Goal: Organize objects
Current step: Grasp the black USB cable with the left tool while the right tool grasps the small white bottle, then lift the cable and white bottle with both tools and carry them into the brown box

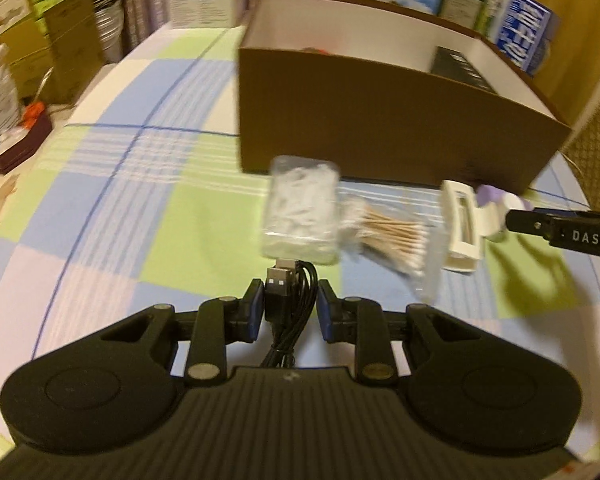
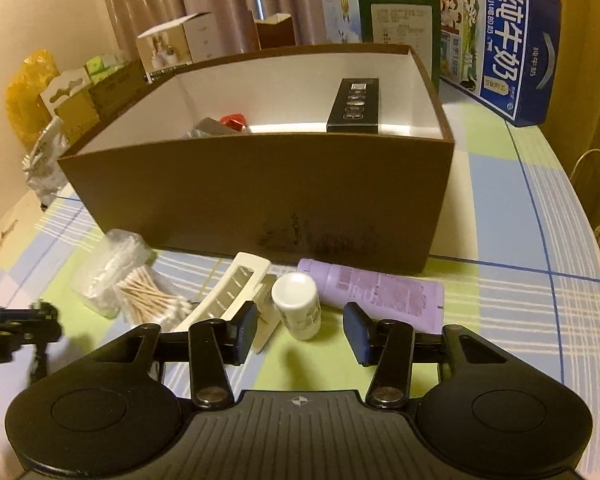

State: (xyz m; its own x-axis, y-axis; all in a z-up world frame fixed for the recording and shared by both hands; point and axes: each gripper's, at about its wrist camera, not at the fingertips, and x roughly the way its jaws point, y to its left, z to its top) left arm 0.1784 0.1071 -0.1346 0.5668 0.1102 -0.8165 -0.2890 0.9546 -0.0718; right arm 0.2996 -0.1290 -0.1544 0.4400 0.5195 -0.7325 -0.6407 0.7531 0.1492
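- Left wrist view: left gripper (image 1: 286, 306) clenched on a coiled black USB cable (image 1: 288, 300); plug end sticks up between the blue pads, loops hang below.
- Cable is held above the checked tablecloth (image 1: 140, 184), in front of the brown box (image 1: 380, 140), not inside it.
- Brown box: open top, white inside, stands on the cloth. Inside it a black carton (image 2: 354, 106) near its back right corner, plus something red (image 2: 232, 120) and grey to the left.
- Just in front of the box, on the cloth: clear bag of white bits (image 1: 300, 208), bundle of wooden cotton swabs (image 1: 392, 236) touching it, then a cream hair clip (image 2: 236, 292), small white bottle (image 2: 298, 304), lilac tube (image 2: 376, 290) lying flat.
- Right wrist view: right gripper (image 2: 300, 332) partly closed, jaws standing either side of the white bottle; pads not pressing it, nothing grasped.
- Right gripper also shows at the right edge of the left view, beside the hair clip.
- Behind the box: blue milk carton (image 2: 500, 48), green packet (image 2: 400, 24).
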